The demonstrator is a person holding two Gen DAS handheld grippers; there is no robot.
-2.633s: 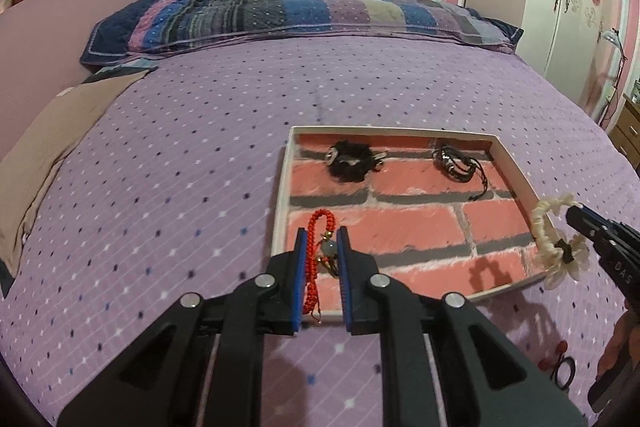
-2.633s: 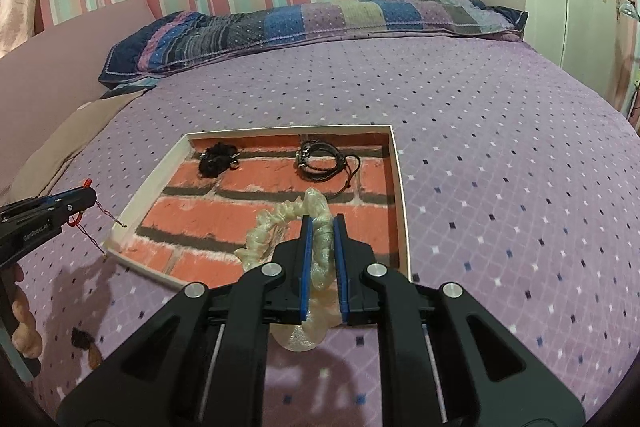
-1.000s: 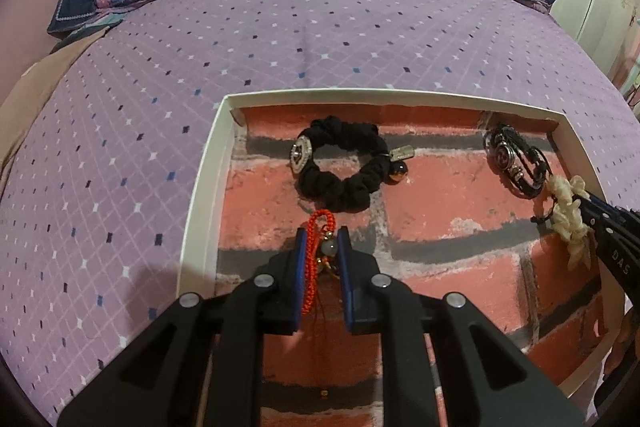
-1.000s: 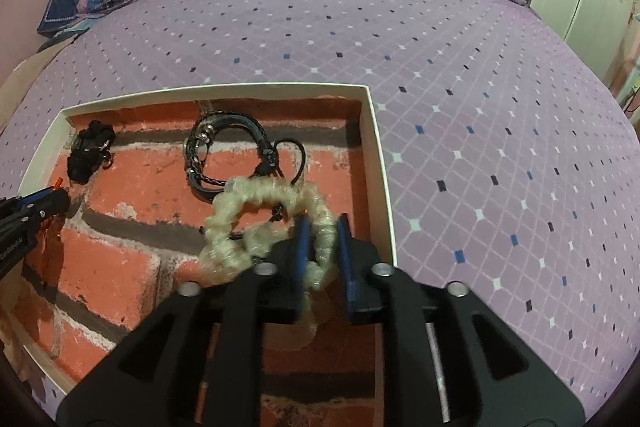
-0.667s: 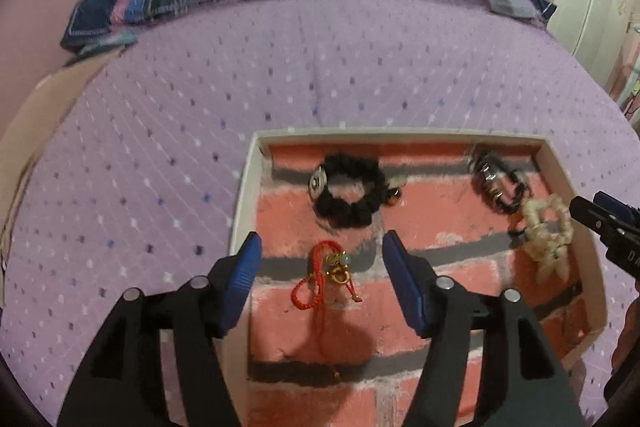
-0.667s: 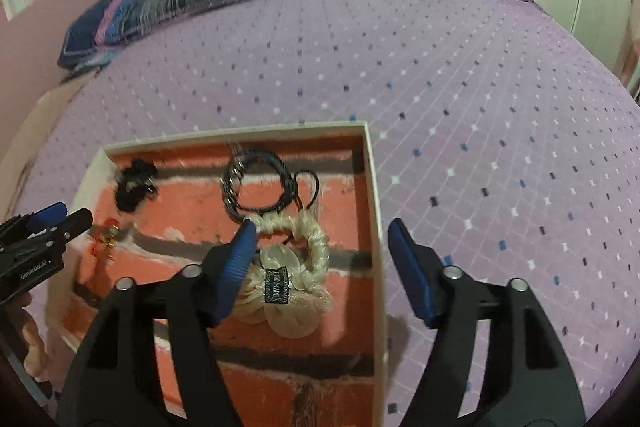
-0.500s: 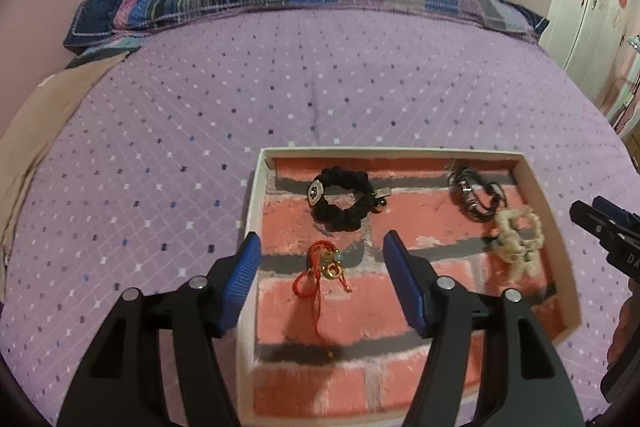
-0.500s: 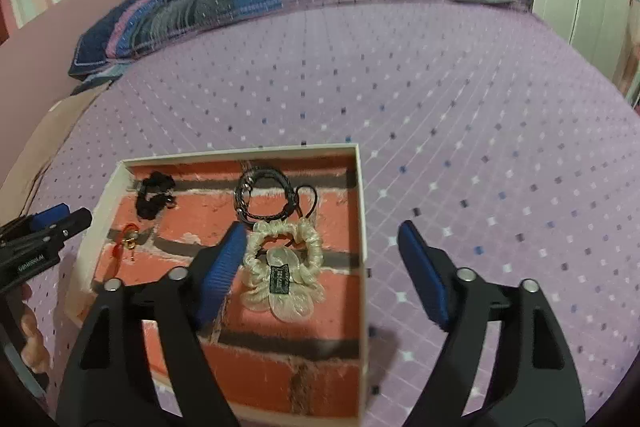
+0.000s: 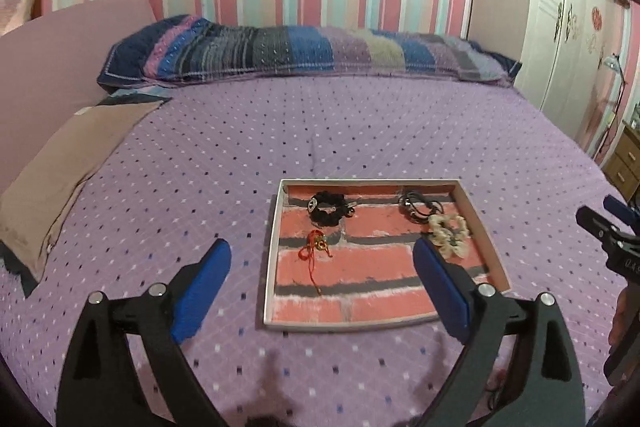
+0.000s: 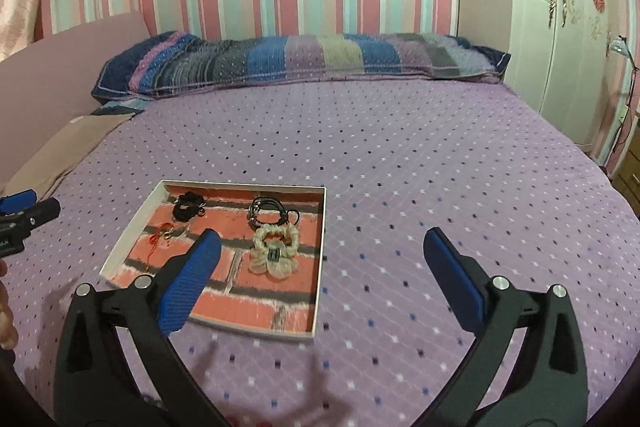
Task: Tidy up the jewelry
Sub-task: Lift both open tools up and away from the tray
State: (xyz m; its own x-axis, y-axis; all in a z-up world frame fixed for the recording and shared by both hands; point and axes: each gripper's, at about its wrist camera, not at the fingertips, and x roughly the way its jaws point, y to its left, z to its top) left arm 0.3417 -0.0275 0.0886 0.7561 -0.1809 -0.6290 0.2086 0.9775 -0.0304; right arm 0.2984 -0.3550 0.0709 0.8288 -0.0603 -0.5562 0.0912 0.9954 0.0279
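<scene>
My left tongs (image 9: 320, 279) are spread wide with nothing between the blue pads (image 9: 202, 289); they hang above the purple bedspread (image 9: 200, 163), just short of the tray's near edge. To their right lies the shallow tray (image 9: 269, 267) with its brick-patterned floor, and all the jewelry I can make out sits in it. In its left half, a black scrunchie (image 9: 329, 207) lies near the far wall, and just in front of it the red cord bracelet (image 9: 316, 247) with a small gold charm, its thin tail running toward me. In the right half, a dark cord bracelet (image 9: 418, 207) lies at the far corner, with the cream scrunchie (image 9: 448, 233) touching its near side, close to the right wall. Farther right, my right tongs (image 10: 324, 267) are also wide apart and hold nothing; they sit over the tray's right edge and the bedspread beside it. A striped pillow (image 10: 300, 61) lies across the head of the bed.
</scene>
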